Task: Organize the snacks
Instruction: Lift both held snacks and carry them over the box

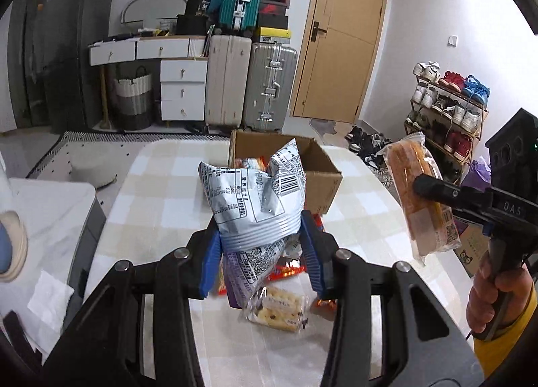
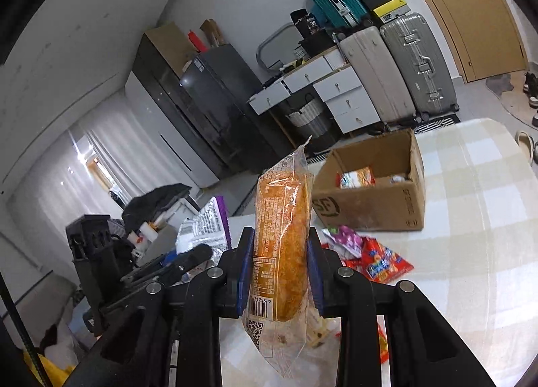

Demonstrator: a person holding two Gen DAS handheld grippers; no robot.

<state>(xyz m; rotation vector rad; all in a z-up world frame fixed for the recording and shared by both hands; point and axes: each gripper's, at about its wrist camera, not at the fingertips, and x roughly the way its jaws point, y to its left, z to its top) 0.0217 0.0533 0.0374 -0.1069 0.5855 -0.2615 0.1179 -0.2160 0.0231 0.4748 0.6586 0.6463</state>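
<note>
My left gripper (image 1: 260,239) is pinching a silver bag (image 1: 255,192) above loose snacks (image 1: 275,308) on the table (image 1: 161,199). My right gripper (image 2: 280,272) is clamping a bread pack (image 2: 282,242) upright, short of the box (image 2: 370,202).

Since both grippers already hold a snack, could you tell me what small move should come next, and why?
Probably carry the left gripper forward until its silver bag hangs over the open cardboard box, then release. The box sits just beyond the bag and already holds snacks.
</note>
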